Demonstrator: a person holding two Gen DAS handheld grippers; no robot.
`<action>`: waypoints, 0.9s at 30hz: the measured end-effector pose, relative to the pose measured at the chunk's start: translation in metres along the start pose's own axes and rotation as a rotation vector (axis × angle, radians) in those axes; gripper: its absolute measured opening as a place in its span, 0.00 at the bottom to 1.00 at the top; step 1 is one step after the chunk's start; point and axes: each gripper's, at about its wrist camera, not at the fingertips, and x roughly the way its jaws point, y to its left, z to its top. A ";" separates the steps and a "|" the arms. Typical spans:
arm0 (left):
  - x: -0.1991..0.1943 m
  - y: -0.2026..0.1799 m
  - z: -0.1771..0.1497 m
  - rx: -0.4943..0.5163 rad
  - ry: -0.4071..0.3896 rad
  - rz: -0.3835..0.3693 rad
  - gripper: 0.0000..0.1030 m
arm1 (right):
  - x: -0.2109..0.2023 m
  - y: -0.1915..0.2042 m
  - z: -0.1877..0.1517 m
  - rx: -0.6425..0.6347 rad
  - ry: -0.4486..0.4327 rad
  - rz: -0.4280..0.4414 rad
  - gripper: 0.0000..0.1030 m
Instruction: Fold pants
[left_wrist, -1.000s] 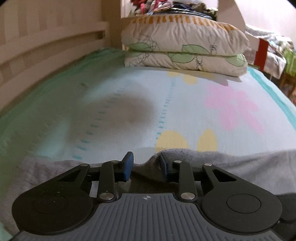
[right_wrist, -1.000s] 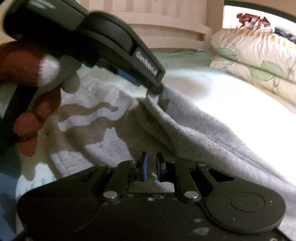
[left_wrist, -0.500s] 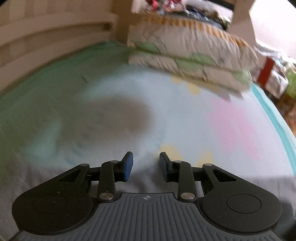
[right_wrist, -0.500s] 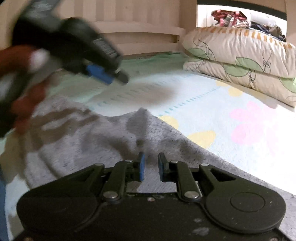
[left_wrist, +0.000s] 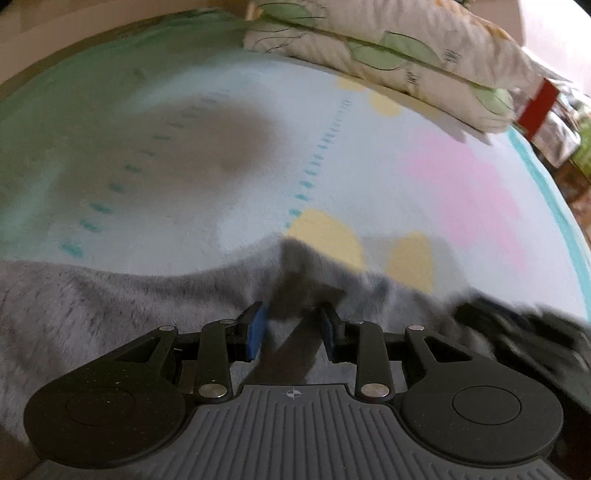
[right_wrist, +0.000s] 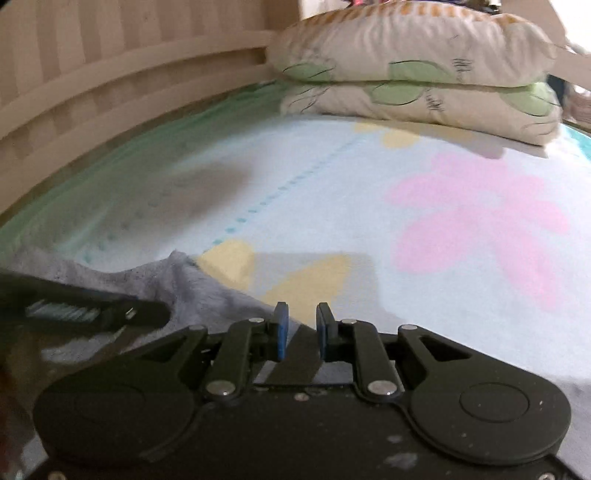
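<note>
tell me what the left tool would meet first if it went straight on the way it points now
Most likely the raised peak of the grey pants, bunched right in front of the open left tool. Past that lies the flowered bedsheet, then the stacked pillows. Depth is hard to judge through the fisheye.

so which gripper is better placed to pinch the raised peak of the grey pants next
Left, probably. The left gripper is open with the raised fold of the grey pants just ahead, between its fingers. The right gripper is also open, but faces mostly bare bedsheet, with the fabric off to its left.
</note>
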 end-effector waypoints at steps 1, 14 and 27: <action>0.003 0.001 0.004 -0.018 -0.001 0.000 0.30 | -0.008 -0.005 -0.005 0.010 0.001 -0.004 0.18; -0.021 -0.001 0.010 -0.114 -0.008 0.021 0.30 | -0.103 -0.035 -0.110 0.038 0.131 -0.127 0.19; -0.058 -0.045 -0.102 -0.003 0.108 -0.070 0.31 | -0.132 -0.037 -0.140 0.087 0.112 -0.128 0.21</action>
